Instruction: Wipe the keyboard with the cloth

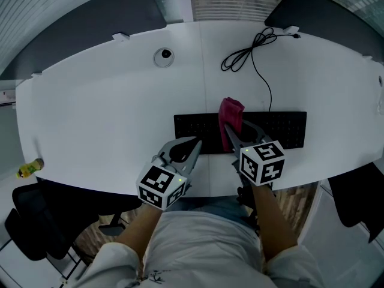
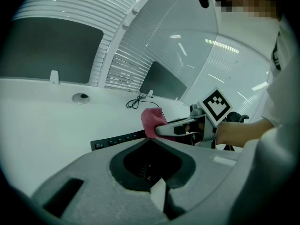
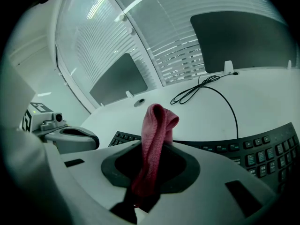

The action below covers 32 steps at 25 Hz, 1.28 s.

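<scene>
Two grippers are held over the white table [image 1: 90,113]. The pink cloth [image 1: 231,111] is pinched upright in the jaws of the right gripper [image 1: 231,128], above the middle of the black keyboard [image 1: 282,128]. The left gripper [image 1: 195,144] is pressed closed on nothing at the keyboard's near edge. A coiled cable [image 1: 246,53] and a round grommet [image 1: 164,56] are seen behind.

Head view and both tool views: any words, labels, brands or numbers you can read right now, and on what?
No text reads clearly anywhere.
keyboard: key legends too small and blurred to read.
left marker cube, right marker cube: black-and-white square patterns only, no letters.
cloth: no label visible.
yellow object at far left: too small to tell.
</scene>
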Each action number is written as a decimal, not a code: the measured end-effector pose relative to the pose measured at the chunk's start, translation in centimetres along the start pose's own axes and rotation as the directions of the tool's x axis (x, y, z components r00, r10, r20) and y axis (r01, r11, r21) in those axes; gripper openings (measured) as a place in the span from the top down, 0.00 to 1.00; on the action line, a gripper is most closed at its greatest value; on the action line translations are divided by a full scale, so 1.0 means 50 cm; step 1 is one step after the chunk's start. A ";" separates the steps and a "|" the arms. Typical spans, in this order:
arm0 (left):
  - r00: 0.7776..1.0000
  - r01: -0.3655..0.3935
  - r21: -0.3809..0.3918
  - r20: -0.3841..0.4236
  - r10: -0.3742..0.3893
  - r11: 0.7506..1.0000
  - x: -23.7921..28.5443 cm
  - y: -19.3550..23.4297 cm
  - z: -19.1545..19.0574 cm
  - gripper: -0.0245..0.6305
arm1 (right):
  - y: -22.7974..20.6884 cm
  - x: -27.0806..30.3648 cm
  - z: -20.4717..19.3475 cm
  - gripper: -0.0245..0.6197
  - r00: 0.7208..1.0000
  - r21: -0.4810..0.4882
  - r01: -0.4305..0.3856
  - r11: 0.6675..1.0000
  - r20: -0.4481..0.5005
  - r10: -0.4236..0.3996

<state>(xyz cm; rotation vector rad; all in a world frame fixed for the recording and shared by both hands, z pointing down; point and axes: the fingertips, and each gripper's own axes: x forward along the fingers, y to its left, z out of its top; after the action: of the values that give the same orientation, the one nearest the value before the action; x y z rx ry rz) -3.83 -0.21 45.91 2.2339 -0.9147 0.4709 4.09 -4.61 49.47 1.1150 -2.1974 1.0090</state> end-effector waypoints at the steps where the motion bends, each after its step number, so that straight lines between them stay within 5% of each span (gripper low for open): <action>1: 1.000 0.002 0.002 0.000 -0.002 1.000 0.004 -0.004 0.001 0.95 | -0.006 -0.004 0.000 0.84 1.000 0.002 0.003 1.000 0.001 -0.003; 32: 0.998 0.053 0.032 -0.026 -0.053 0.998 0.097 -0.101 0.012 0.95 | -0.181 -0.118 -0.008 0.84 0.994 0.037 0.106 0.994 0.027 -0.107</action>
<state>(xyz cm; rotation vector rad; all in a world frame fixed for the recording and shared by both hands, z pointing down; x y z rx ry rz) 3.21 -0.28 45.84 2.2706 -0.8384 0.4916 14.88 -5.09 49.28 1.2566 -2.1256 0.9949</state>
